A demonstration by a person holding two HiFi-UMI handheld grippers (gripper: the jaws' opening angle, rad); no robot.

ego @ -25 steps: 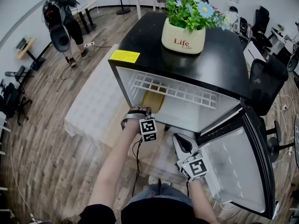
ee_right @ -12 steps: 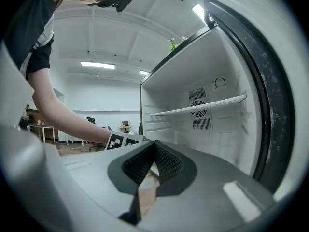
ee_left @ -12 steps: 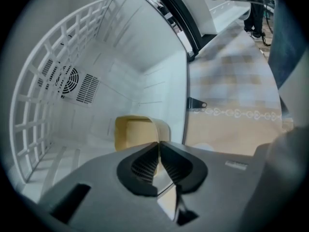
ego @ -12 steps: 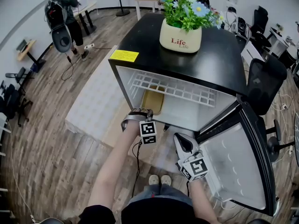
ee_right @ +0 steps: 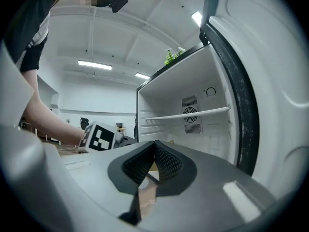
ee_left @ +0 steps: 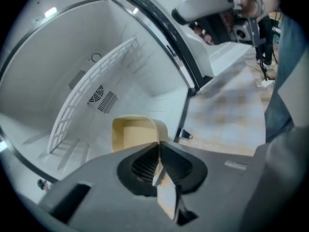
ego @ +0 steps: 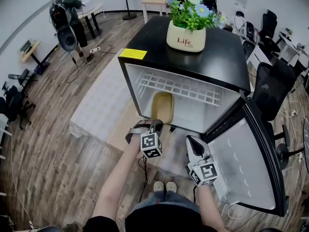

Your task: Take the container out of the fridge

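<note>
A tan open-topped container (ego: 161,106) stands on the floor of the small black fridge (ego: 126,79), near its front opening. My left gripper (ego: 157,123) is shut on the container's near rim. In the left gripper view the thin wall of the container (ee_left: 133,134) runs in between the closed jaws of the left gripper (ee_left: 158,146). My right gripper (ego: 193,141) hangs shut and empty in front of the fridge, beside the open door (ego: 246,168). In the right gripper view the right gripper (ee_right: 154,146) points into the white interior.
A white wire shelf (ego: 178,87) spans the fridge above the container. A flower pot (ego: 186,33) sits on the fridge top. A black chair (ego: 273,86) stands to the right. A person (ego: 65,18) stands at the far left on the wooden floor.
My left gripper has drawn back a little toward me with the container, which now shows more fully at the fridge's front. The right gripper has hardly moved.
</note>
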